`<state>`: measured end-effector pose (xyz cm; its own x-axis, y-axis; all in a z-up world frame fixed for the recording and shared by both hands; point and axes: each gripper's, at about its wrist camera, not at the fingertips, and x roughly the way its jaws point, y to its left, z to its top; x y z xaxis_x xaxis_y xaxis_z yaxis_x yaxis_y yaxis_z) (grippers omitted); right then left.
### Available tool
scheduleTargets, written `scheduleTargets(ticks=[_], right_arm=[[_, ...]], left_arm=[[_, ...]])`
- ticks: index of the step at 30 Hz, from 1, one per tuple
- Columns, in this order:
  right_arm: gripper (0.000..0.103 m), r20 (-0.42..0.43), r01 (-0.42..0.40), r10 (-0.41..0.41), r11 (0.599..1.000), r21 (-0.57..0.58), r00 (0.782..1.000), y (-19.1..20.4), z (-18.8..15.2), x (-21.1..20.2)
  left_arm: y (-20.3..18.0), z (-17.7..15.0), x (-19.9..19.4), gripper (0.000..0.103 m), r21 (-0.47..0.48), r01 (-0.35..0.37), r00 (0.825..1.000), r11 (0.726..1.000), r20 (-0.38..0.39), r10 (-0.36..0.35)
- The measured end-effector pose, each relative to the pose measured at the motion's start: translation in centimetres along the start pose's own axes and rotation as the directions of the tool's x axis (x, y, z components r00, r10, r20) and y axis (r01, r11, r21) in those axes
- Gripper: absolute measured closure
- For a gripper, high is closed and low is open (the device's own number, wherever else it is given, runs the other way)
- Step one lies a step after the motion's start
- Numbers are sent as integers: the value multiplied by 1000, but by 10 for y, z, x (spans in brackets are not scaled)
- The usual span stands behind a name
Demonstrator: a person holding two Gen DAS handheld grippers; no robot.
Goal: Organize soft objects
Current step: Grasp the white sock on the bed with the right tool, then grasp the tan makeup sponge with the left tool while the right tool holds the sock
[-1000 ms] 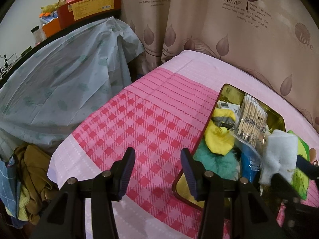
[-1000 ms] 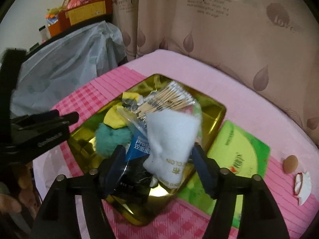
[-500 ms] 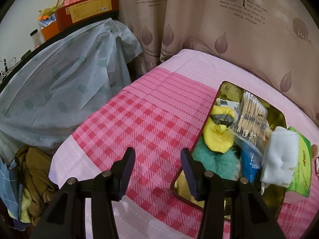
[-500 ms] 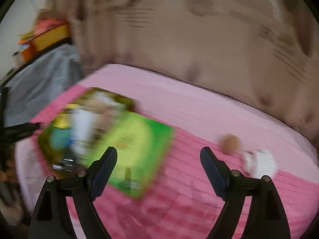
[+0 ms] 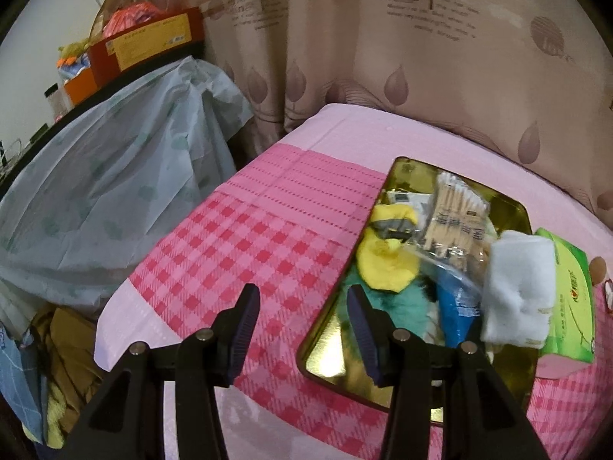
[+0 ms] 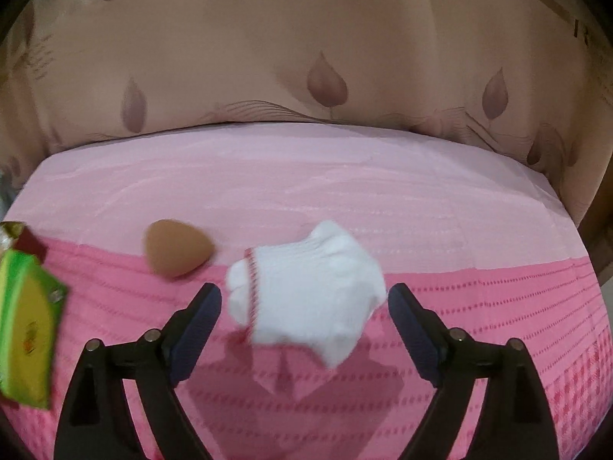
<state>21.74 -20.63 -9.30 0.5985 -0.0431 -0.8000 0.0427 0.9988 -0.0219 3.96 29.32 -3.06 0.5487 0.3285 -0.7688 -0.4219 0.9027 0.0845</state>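
In the right wrist view a crumpled white sock with a red-stitched cuff (image 6: 306,291) lies on the pink cloth. My right gripper (image 6: 305,322) is open, its jaws either side of the sock, apart from it. A tan egg-shaped sponge (image 6: 174,248) lies left of the sock. In the left wrist view a gold tray (image 5: 333,349) holds a white folded cloth (image 5: 517,291), a yellow soft item (image 5: 387,260), a teal fluffy item (image 5: 398,306), a cotton swab pack (image 5: 456,222) and a blue packet (image 5: 456,306). My left gripper (image 5: 302,329) is open and empty over the tray's near left edge.
A green tissue pack (image 5: 571,299) lies right of the tray; it also shows in the right wrist view (image 6: 27,337). A curtain (image 6: 306,57) hangs behind the table. Left of the table a grey plastic sheet (image 5: 107,191) covers furniture, with clothes (image 5: 57,364) piled below.
My right gripper let go of the white cloth over the tray, opened, and swung right to the white sock. My left gripper moved slightly closer to the tray.
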Motion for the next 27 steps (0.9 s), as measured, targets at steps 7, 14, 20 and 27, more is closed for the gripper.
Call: scheduleTargets(ticks=[7,14,20,27], right_arm=[[15,-2,16,-16,999,-28,1000,1,5,34],[52,17,-68,69,996,-65,997,-1,-1,29],[56,25,-69,71,996,-57,997,-26,-21,10],[56,13,-16,16,1000,-5,1000,-87,-55,-13]], left_arm=[[-37,7,-20,55,83,29,1000,996,6,-29],[-118,17,-49,54,217,163,985,962,12,-170],[-209,11,-63,54,341,333,941,879,-67,-331],[-310,-5,-60,51,445,464,885,766,-197,-422]])
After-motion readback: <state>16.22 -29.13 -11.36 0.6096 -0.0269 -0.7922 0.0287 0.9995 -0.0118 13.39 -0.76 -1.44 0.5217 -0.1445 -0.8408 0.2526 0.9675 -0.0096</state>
